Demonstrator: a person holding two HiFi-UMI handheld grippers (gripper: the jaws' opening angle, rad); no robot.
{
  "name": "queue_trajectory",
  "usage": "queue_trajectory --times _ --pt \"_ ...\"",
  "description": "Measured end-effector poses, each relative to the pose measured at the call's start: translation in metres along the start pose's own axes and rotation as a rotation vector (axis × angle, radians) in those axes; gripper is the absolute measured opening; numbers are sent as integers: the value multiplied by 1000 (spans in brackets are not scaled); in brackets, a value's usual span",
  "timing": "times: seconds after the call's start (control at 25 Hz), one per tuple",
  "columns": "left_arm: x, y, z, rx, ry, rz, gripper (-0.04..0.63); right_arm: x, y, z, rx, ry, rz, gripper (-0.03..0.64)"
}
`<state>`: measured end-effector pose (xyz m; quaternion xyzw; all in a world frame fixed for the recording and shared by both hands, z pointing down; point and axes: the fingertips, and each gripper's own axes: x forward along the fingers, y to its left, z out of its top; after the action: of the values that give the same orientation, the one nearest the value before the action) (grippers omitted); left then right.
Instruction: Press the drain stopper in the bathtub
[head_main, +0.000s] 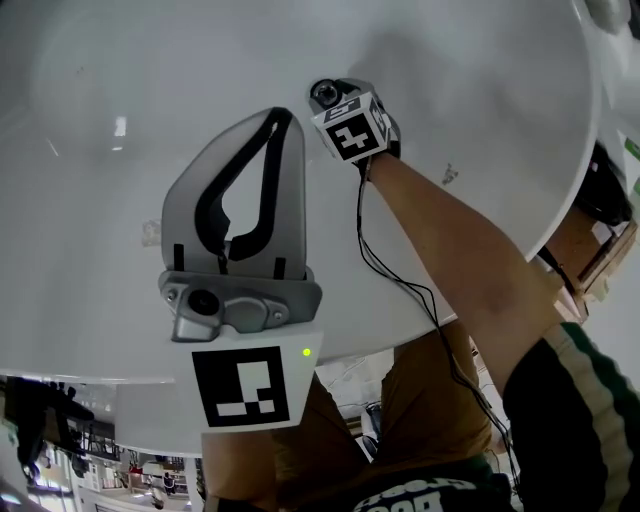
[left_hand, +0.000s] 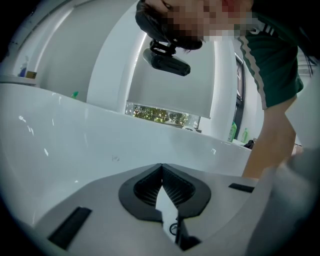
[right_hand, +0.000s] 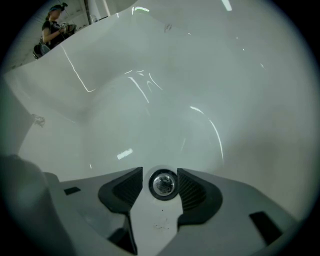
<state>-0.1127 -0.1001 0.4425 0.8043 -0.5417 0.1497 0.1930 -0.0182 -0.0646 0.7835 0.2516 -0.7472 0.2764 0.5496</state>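
Observation:
The round chrome drain stopper (right_hand: 163, 184) sits in the white floor of the bathtub (right_hand: 165, 95). My right gripper (right_hand: 159, 171) is open and hovers right over it, with the stopper showing in the gap between the two dark pads and neither pad pressing on it. In the head view only that gripper's marker cube (head_main: 352, 130) shows, deep inside the tub; its jaws and the stopper are hidden there. My left gripper (head_main: 282, 118) is raised near the tub's rim, shut with its tips (left_hand: 161, 166) touching and nothing between them.
The person's bare right arm (head_main: 470, 260) reaches over the tub rim (head_main: 565, 190), with a black cable (head_main: 400, 285) trailing along it. Green bottles (left_hand: 233, 131) stand on a ledge beyond the tub. A person (right_hand: 52, 25) stands far off.

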Motion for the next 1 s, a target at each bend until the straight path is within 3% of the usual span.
queue_trajectory --times 0.6,1.0 --pt "-15 -38 15 9 56 -9 9 -86 8 16 -34 -103 71 213" --pt "-30 -65 55 66 39 -35 9 -176 12 36 -65 -233 84 225"
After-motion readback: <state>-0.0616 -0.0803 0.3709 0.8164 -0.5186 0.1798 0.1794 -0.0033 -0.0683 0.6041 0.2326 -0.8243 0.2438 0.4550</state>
